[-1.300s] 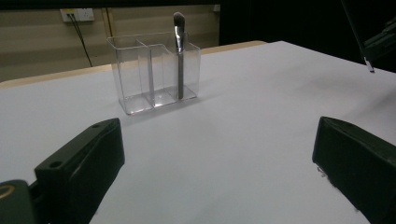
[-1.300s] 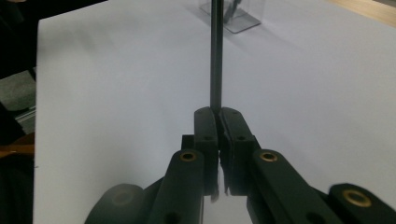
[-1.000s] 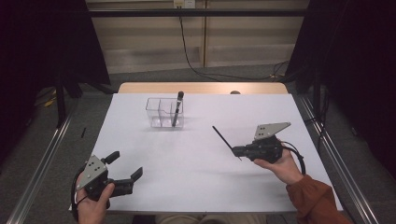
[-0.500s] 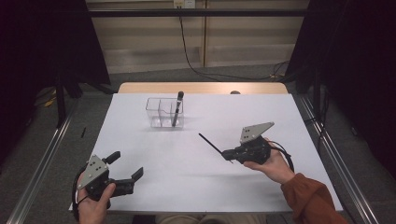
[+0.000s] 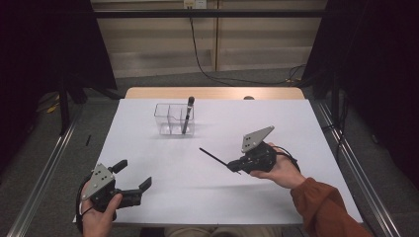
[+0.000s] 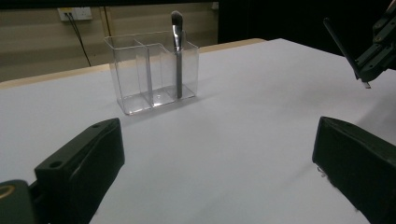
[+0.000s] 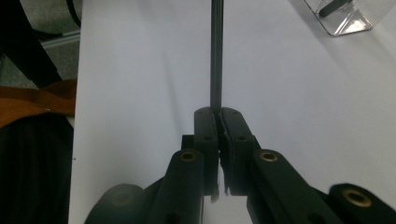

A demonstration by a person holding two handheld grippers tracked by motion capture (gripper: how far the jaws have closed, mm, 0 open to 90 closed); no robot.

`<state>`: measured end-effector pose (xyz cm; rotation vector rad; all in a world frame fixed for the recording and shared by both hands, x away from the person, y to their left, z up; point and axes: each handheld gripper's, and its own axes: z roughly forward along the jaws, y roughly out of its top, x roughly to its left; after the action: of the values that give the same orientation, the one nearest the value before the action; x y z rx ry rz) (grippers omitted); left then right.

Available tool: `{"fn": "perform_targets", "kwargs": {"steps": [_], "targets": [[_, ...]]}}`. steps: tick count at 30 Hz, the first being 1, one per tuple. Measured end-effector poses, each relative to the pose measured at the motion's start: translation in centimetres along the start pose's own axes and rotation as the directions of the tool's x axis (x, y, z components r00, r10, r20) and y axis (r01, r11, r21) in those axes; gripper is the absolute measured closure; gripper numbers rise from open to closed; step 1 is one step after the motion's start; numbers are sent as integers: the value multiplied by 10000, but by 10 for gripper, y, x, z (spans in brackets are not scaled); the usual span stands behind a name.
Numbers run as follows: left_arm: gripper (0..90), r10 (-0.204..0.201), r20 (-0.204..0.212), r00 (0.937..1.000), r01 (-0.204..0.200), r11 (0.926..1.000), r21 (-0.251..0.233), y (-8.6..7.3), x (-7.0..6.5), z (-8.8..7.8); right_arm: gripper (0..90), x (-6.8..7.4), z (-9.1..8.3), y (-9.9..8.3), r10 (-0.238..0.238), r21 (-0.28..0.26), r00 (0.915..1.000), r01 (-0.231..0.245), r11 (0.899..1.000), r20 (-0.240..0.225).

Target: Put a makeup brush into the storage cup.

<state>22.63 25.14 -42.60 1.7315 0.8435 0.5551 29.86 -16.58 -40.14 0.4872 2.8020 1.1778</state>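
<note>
A clear plastic organizer stands at the table's far middle, with a dark brush upright in its right compartment. My right gripper is shut on a thin black stick that points up and left, above the white table right of centre. In the right gripper view the stick runs straight up from the closed jaws. My left gripper is open at the near left corner with nothing between its jaws. In the left gripper view it faces the organizer and brush.
The white sheet covers the table, with a wooden edge at the far side. Metal rails run along both sides over a dark floor. An orange sleeve reaches in from the lower right.
My right gripper has carried the thin stick to the left and slightly nearer to the person. The left gripper has stayed in place, open.
</note>
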Motion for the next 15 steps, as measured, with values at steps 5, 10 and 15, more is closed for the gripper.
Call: {"fn": "perform_targets", "kwargs": {"steps": [5,10,15], "targets": [[23,73,20,10000,-73,9999,-69,3,1,1,860,-1,4,5,-216,375,9997,220,9991,-109],[23,97,14,10000,-97,9999,-110,7,4,2,860,-4,9,9,-338,691,9991,354,9970,-247],[22,154,151,9998,-153,9999,-45,11,3,3,860,-4,12,16,-655,1133,9968,703,9911,-464]]}}
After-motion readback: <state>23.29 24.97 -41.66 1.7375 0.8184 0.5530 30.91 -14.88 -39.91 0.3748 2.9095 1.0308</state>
